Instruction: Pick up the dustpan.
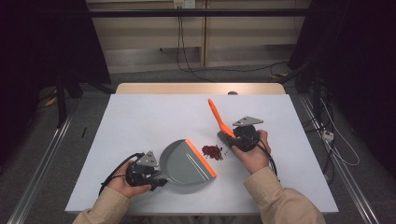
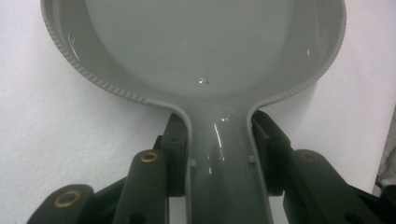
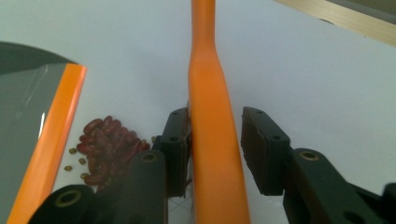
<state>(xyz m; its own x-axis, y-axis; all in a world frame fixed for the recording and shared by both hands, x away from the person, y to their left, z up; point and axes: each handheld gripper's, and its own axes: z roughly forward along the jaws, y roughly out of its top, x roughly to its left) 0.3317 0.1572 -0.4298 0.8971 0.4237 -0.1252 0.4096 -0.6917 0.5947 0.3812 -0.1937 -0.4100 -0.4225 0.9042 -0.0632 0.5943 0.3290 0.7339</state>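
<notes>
Brush (image 3: 212, 116) head hidden behind jaws

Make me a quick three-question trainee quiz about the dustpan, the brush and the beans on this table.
1. True or false: the left gripper is shut on the dustpan handle.
2. The beans lie: A inside the dustpan, B on the table by its orange lip, C at the far edge.
3. Do both pads of the right gripper press the brush handle?

Key: 1 true; 2 B; 3 no, one pad stands clear.

White table (image 1: 140, 116) bears grey dustpan (image 1: 184, 163) and red beans (image 1: 212, 152).
</notes>
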